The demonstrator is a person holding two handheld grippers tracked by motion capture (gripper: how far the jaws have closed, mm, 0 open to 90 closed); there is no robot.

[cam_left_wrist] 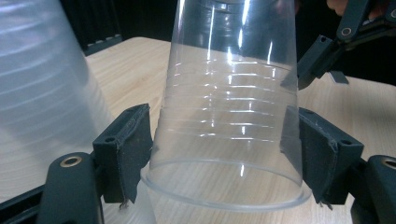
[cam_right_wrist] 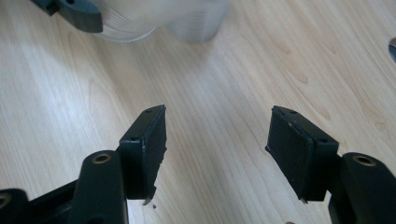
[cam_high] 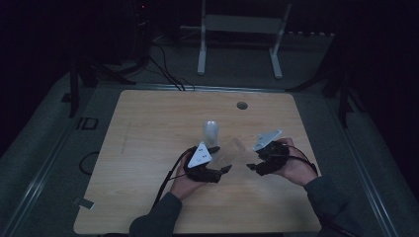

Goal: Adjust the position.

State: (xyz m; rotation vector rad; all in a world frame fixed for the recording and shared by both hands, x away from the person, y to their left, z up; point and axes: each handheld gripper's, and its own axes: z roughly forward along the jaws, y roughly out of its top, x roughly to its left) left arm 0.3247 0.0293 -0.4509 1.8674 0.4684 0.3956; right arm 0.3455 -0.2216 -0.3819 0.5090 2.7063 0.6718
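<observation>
A clear ribbed plastic cup [cam_left_wrist: 229,107] sits between the pads of my left gripper [cam_left_wrist: 219,140], which is shut on its sides near the rim. The wide open mouth faces this gripper's camera. In the high view the cup [cam_high: 236,148] hangs faintly between the two hands, just right of my left gripper [cam_high: 221,159]. My right gripper [cam_high: 254,159] is close on the cup's other side. Its jaws stand open over bare wood in the right gripper view [cam_right_wrist: 217,140], with nothing between them. One of its jaws reaches in beside the cup's far end.
A frosted cup or stack of cups [cam_high: 211,131] stands on the wooden table [cam_high: 148,128] just behind my left hand, also large at the left [cam_left_wrist: 42,93]. A cable hole [cam_high: 241,105] lies near the far edge. A white frame [cam_high: 240,29] stands beyond the table.
</observation>
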